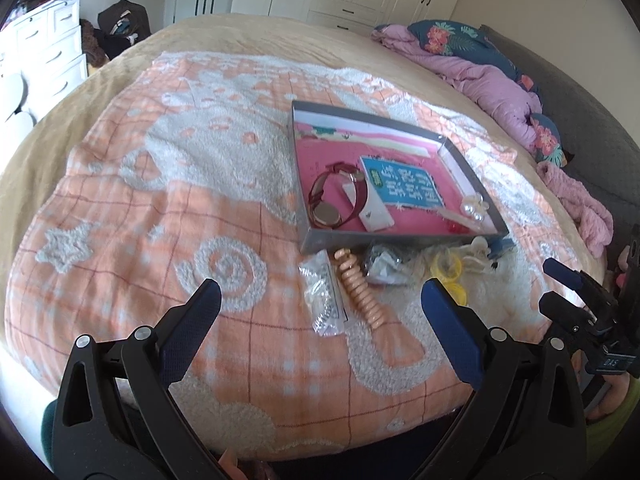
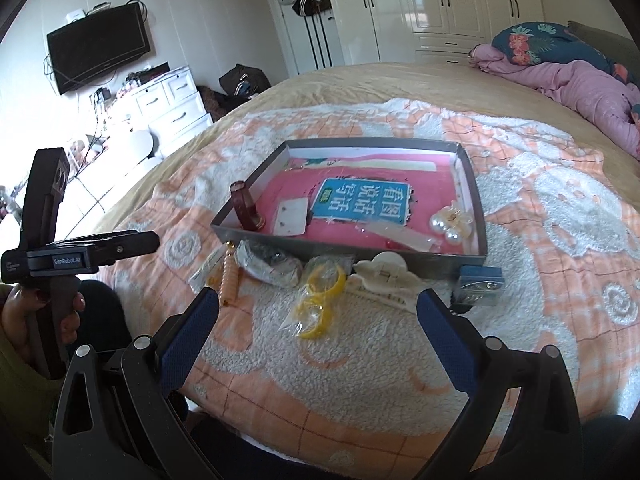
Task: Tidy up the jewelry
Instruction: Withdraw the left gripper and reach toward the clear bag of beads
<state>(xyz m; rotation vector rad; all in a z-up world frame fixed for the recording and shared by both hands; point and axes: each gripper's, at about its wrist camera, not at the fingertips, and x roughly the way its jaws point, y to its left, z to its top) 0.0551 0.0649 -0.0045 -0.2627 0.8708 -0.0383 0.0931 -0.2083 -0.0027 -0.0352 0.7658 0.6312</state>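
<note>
A: Where's everything? 
B: Grey box on the blanket, watch and pearls inside. Bangles, clip, bracelet sit just outside.
A: Grippers?
B: Left gripper and right gripper both spread wide, holding nothing.

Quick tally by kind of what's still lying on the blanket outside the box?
Clear bags of small items: 2, a silvery one and a dark one
Peach spiral band: 1
Yellow bangles: 2, in clear wrap
White hair clip: 1
Small blue box: 1
Total: 7
</note>
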